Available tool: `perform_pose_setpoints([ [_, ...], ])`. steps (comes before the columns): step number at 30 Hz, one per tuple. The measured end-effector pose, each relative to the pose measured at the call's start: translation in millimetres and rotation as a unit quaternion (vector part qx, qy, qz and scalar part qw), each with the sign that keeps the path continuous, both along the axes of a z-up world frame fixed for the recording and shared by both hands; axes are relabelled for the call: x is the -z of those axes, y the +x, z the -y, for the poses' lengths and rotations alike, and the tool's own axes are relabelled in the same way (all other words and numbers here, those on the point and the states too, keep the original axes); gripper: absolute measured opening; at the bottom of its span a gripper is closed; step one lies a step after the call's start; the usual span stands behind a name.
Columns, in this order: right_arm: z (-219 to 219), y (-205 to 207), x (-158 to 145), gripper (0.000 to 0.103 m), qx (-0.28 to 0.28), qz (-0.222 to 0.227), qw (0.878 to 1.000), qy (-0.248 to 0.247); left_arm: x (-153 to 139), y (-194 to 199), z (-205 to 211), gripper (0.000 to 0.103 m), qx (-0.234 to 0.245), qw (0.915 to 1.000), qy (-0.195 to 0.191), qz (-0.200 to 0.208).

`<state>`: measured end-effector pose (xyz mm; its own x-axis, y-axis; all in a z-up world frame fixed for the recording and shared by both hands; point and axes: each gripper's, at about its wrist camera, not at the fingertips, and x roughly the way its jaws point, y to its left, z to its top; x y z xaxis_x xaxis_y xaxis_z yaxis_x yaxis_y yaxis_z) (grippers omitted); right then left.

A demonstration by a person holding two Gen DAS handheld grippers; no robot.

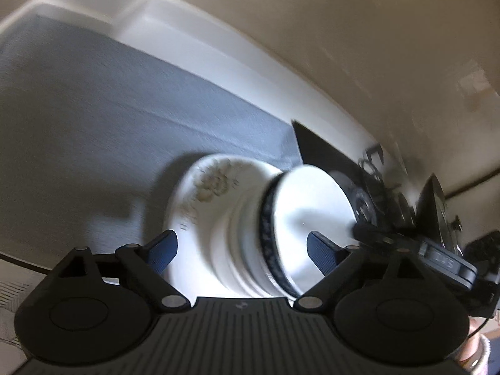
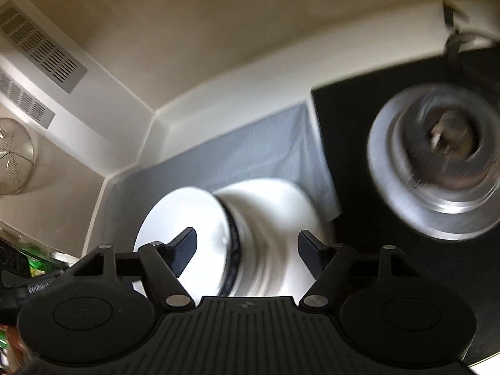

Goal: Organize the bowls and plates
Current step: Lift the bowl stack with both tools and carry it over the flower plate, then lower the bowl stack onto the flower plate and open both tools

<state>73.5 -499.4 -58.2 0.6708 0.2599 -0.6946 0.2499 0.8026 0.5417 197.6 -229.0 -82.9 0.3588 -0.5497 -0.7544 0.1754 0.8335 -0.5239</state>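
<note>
A stack of white bowls point(image 1: 247, 234) with a blue-patterned rim band stands on a white plate with a faded floral print point(image 1: 203, 187), on a grey cloth point(image 1: 93, 118). My left gripper point(image 1: 242, 250) is open, its blue-padded fingers on either side of the stack. In the right wrist view the same stack point(image 2: 247, 243) lies between the open fingers of my right gripper point(image 2: 247, 250). The right gripper's body also shows at the right of the left wrist view point(image 1: 437, 250). Both views are blurred by motion.
A black stovetop point(image 2: 359, 162) with a metal burner point(image 2: 437, 162) lies right of the cloth. White wall edges point(image 1: 187, 31) border the counter at the back. A vent grille point(image 2: 40, 50) and a mesh strainer point(image 2: 12, 156) hang at the left.
</note>
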Motion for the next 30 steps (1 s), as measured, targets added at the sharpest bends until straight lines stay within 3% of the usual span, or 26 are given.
perform_pose_setpoints([
  [3,7.7,-7.9,0.9,0.076,0.006,0.004,0.999,-0.035,-0.2,-3.8,-15.9,0.1,-0.029,0.9995,-0.001,0.013],
  [4,11.6,-9.9,3.3,0.08,0.007,0.006,0.999,-0.031,1.1,-4.8,-21.2,0.101,-0.043,0.9989,0.0,0.019],
  [10,33.2,-23.1,16.5,0.08,0.035,0.016,0.998,0.046,13.2,-1.2,-45.9,0.101,-0.087,0.9962,-0.003,0.002],
  [13,42.0,-30.0,20.8,0.08,0.056,0.012,0.997,0.046,19.2,-1.3,-49.6,0.101,-0.089,0.9959,0.013,0.0],
  [17,30.9,-22.6,36.9,0.063,0.023,-0.024,0.999,-0.002,32.9,-0.2,-43.7,0.101,-0.074,0.9969,0.019,-0.018],
  [24,8.4,-7.9,62.3,0.03,-0.017,-0.048,0.999,-0.017,44.8,1.0,-34.0,0.101,-0.048,0.9982,0.023,-0.028],
  [30,-12.0,4.7,63.3,0.033,-0.035,-0.065,0.995,-0.073,52.3,2.6,-24.4,0.101,-0.041,0.9985,0.029,-0.021],
])
